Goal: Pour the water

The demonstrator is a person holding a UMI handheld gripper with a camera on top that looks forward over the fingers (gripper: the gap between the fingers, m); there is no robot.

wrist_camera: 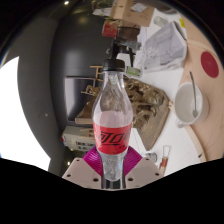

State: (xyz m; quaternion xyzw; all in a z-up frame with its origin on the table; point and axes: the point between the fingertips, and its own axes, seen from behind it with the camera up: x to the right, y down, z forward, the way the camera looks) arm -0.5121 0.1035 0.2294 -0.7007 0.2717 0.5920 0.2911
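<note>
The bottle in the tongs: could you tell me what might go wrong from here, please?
1. The tongs grip the bottle low, near its base, so the tall body could tip or slip when tilted.
2. The cap looks to be on, so nothing may pour until it is off.
3. The white cup stands well beyond, among clutter, so a swing could knock something.

The bottle (112, 125) is clear plastic with a black cap and a red label bearing dark lettering. Just below the bottle, the gripper (111, 172) shows magenta pads on pale, whitish fingers (84, 170). To the right of the bottle a white bowl (189, 101) sits on the white bench (205, 140). Beyond the bowl lies a red round thing (209, 64), perhaps a lid. Behind the bottle stand tan wooden pieces (147, 108).
</note>
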